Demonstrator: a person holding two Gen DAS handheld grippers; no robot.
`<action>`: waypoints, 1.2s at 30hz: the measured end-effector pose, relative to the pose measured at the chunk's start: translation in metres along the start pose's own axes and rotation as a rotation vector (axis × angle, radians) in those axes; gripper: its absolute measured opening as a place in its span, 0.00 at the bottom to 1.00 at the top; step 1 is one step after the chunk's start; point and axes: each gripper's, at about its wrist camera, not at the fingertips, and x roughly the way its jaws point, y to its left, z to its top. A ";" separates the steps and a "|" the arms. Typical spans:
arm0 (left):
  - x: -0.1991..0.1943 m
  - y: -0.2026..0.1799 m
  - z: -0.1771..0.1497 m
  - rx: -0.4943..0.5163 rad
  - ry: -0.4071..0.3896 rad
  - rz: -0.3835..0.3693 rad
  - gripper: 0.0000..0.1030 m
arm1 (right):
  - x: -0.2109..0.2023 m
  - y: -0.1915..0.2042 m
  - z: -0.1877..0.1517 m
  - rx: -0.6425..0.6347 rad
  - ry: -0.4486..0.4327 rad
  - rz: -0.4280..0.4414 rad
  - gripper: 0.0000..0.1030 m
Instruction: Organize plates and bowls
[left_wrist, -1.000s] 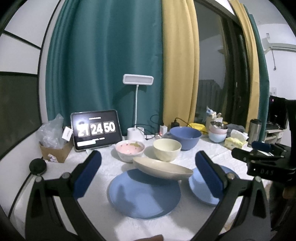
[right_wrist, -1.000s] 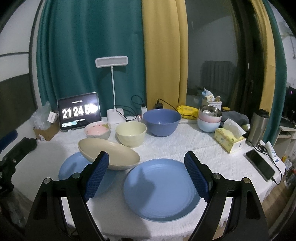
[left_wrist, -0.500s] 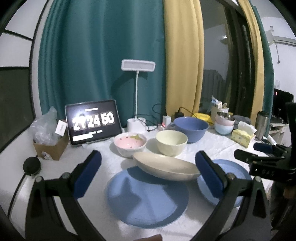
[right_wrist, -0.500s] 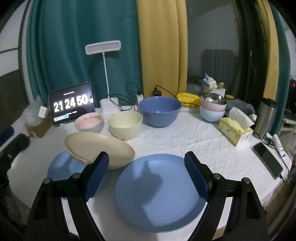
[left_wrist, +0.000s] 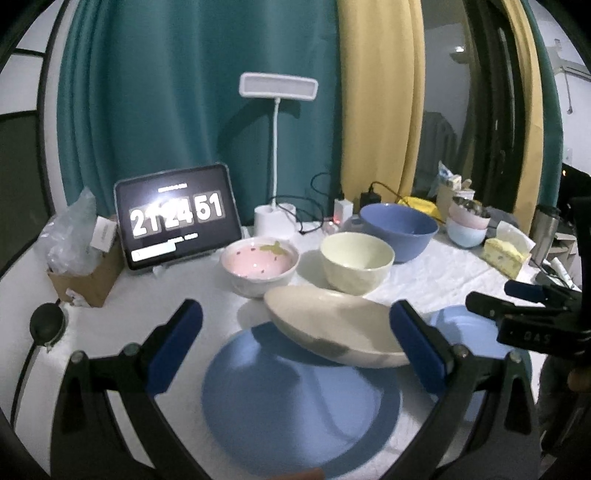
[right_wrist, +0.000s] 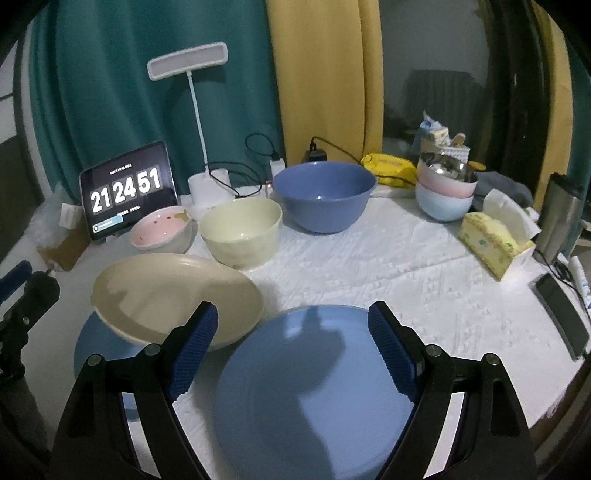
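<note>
Two blue plates lie at the front of the white-clothed table. My left gripper (left_wrist: 297, 347) hangs open over the left blue plate (left_wrist: 301, 406). A shallow beige dish (left_wrist: 332, 328) rests tilted on that plate's far edge. My right gripper (right_wrist: 293, 345) is open above the right blue plate (right_wrist: 314, 402), with the beige dish (right_wrist: 173, 299) just left of its left finger. Behind them stand a pink bowl (right_wrist: 162, 230), a cream bowl (right_wrist: 242, 230) and a large blue bowl (right_wrist: 325, 195). Nothing is held.
A tablet clock (right_wrist: 127, 192) and a white desk lamp (right_wrist: 208, 184) with cables stand at the back. At the right are stacked bowls (right_wrist: 445, 192), a tissue box (right_wrist: 495, 240), a steel flask (right_wrist: 559, 218) and a phone (right_wrist: 561, 310). A cardboard box (left_wrist: 88, 277) sits at the left.
Both grippers have come forward and lower toward the blue plates, which now look larger. The dishes have not moved. Both grippers stay open.
</note>
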 end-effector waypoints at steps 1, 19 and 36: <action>0.005 0.000 0.000 0.000 0.008 0.001 0.99 | 0.004 0.000 0.001 0.001 0.007 0.005 0.84; 0.063 0.007 0.002 -0.008 0.101 0.002 0.99 | 0.077 0.010 0.016 0.003 0.135 0.084 0.84; 0.095 0.010 -0.006 -0.024 0.176 -0.018 0.82 | 0.124 0.011 0.015 0.062 0.266 0.172 0.73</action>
